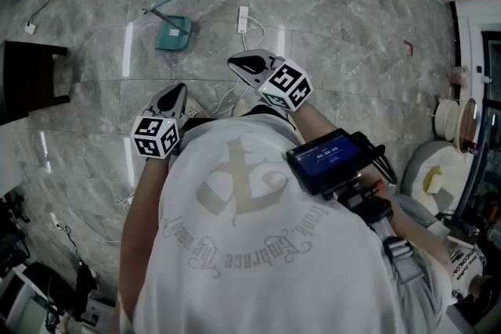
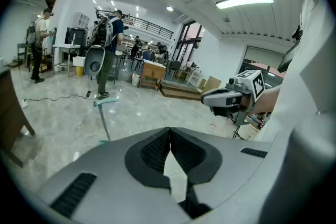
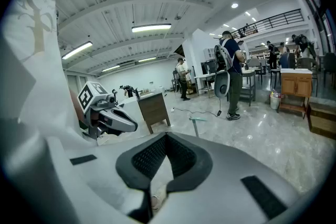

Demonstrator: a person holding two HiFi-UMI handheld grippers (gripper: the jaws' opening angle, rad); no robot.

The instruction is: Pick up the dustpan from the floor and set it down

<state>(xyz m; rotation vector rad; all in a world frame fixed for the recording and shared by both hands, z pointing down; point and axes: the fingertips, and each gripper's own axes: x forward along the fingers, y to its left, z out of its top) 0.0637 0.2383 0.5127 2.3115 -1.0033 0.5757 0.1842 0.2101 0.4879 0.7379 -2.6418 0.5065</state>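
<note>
Step in hand: the approach, grasp not yet started. Dustpan (image 1: 173, 34) stands on the floor (image 1: 352, 19) ahead and slightly left of both grippers, well apart from them. Its teal pan lies flat and the handle (image 2: 103, 119) sticks up from it.

Left gripper (image 1: 174, 94): jaw tips pressed together, nothing between them. Right gripper (image 1: 241, 63): same, fully closed and empty.

To do it well:
- The left gripper is the nearer one and lines up better with the pan, so it looks like the natural pick.
- Jaws need to come apart before the reach, not at contact.
- The handle is thin and upright. Best bet is to close across the rod low down, near the pan.
- It is probably light plastic, so a grip high on the rod would let the pan swing or pivot.
- A white power strip (image 1: 243, 18) and its cable (image 1: 254, 37) lie to the right of the pan. Coming in from the left side keeps clear of the cable.
- Set-down should be flat, pan bottom first, with release only once it rests.

Containers: the pan is the only one close enough to judge. No debris shows in it, though it is small in the head view, so fine dust cannot be ruled out.
</note>
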